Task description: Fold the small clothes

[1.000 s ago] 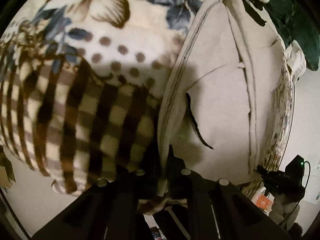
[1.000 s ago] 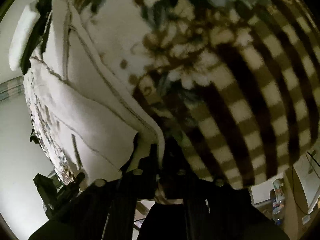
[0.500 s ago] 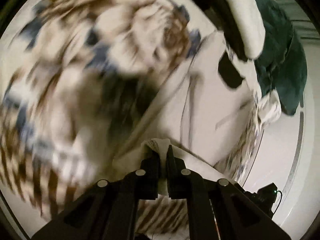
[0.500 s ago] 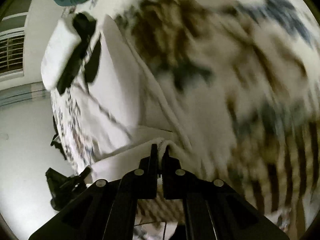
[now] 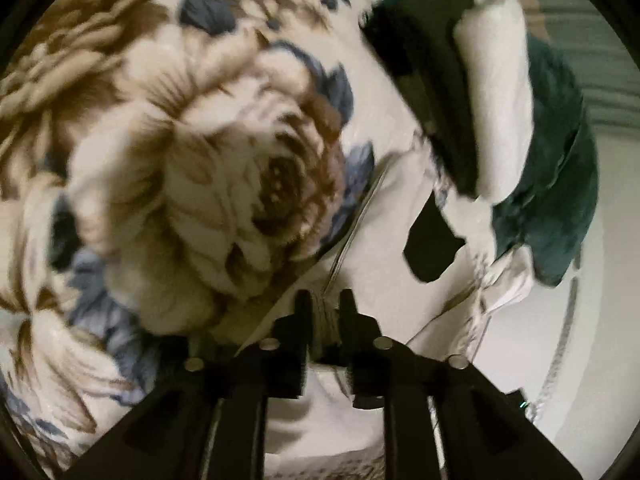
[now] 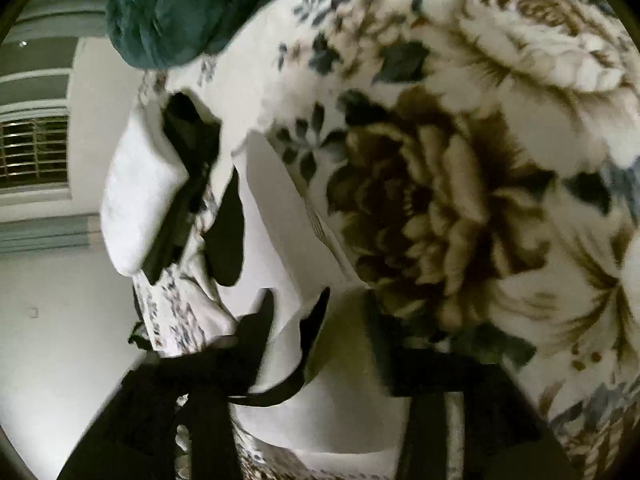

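Cream garment [image 5: 404, 200] lies on the flowered blanket [image 5: 192, 168], stretched away from me toward the far edge, w/ a dark sock-like piece [image 5: 430, 248] on top of it further out. Near hem is doubled up toward both grippers, so I judge I'm mid-fold: bringing the near edge over the body of the cloth.

Left gripper [image 5: 325, 312]: fingers only a narrow gap apart, w/ a bunched bit of the cream hem pinched between them. Grip looks firm, cloth fills the gap.

Right gripper [image 6: 294, 320]: fingers wider apart; a flap of the cream garment [image 6: 280, 216] sits between them & drapes over. Picture is blurred there, so I can't tell if they're actually clamping it or if the cloth just lies across them.

Beyond the garment: a white pillow-ish thing [image 6: 136, 200], a dark band beside it, & a teal-green heap [image 5: 556, 168] at the far side of the bed.

Next, as I judge it: carry both corners fwd together, level, lay the hem flat onto the far part, then let go. Needs both hands even, else the fold goes skewed. Sock may get trapped under the fold, so it's worth watching.
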`<state>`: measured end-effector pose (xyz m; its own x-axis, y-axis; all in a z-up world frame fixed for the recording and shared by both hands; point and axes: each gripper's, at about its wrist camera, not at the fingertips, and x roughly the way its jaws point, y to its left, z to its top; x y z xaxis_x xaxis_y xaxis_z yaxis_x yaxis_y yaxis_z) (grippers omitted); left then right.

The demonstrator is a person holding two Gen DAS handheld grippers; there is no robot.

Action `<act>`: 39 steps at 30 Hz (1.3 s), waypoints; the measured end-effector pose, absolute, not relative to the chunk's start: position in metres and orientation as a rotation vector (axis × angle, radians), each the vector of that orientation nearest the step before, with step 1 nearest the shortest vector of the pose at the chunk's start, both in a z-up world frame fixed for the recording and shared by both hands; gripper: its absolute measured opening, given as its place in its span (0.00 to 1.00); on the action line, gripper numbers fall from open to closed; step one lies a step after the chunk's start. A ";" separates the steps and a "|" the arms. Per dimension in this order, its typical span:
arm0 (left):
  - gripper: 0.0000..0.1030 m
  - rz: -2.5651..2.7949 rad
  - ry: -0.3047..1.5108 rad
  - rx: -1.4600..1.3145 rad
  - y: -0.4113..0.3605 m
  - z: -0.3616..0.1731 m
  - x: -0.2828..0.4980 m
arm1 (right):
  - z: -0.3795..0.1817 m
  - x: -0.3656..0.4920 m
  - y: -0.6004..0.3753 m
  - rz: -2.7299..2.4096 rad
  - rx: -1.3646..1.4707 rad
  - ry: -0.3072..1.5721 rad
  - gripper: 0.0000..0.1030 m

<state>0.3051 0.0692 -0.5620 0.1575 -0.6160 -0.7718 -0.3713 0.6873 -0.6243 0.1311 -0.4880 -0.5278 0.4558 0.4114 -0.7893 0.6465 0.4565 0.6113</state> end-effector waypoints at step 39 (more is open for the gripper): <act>0.40 -0.285 1.540 -0.364 0.028 -0.565 0.317 | -0.546 0.146 -0.451 -0.317 0.828 1.339 0.50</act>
